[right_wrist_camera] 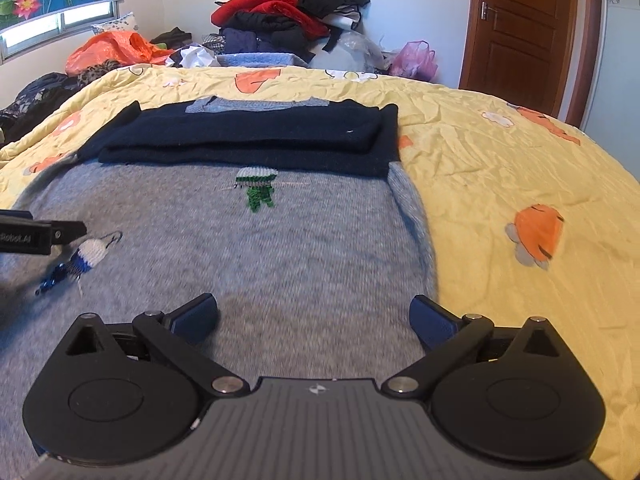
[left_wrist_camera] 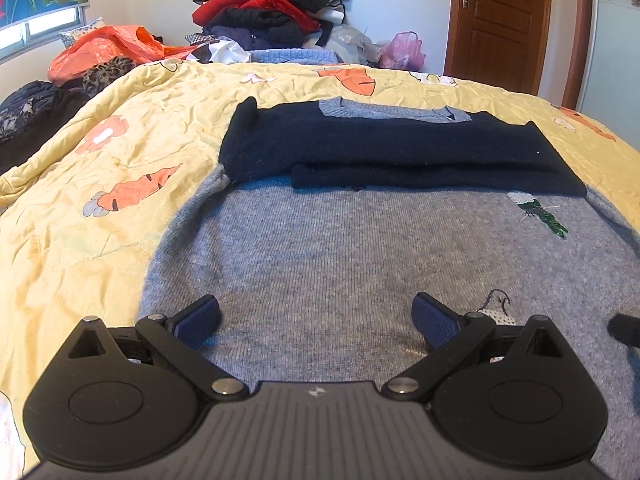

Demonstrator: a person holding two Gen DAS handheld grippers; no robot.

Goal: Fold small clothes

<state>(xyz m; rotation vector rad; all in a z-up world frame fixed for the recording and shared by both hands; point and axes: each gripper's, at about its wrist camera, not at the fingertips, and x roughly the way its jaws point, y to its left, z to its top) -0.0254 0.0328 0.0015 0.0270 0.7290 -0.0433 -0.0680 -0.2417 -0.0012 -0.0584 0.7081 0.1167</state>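
Note:
A small grey knit sweater (left_wrist_camera: 320,248) lies flat on the yellow quilt (left_wrist_camera: 100,168), its dark navy sleeves (left_wrist_camera: 400,148) folded across its upper part. It also shows in the right wrist view (right_wrist_camera: 224,240) with the sleeves (right_wrist_camera: 248,136) and a green knitted figure (right_wrist_camera: 258,190). My left gripper (left_wrist_camera: 316,318) is open and empty, low over the sweater's lower left part. My right gripper (right_wrist_camera: 314,316) is open and empty over the sweater's lower right part, near its edge. The left gripper's side (right_wrist_camera: 40,236) shows at the left of the right wrist view.
A heap of red, black and purple clothes (left_wrist_camera: 264,8) rises at the far end of the bed. Orange plastic bags (left_wrist_camera: 108,46) and dark garments (left_wrist_camera: 32,108) lie at the far left. A pink bag (left_wrist_camera: 404,50) and a brown door (left_wrist_camera: 500,20) are at the back right.

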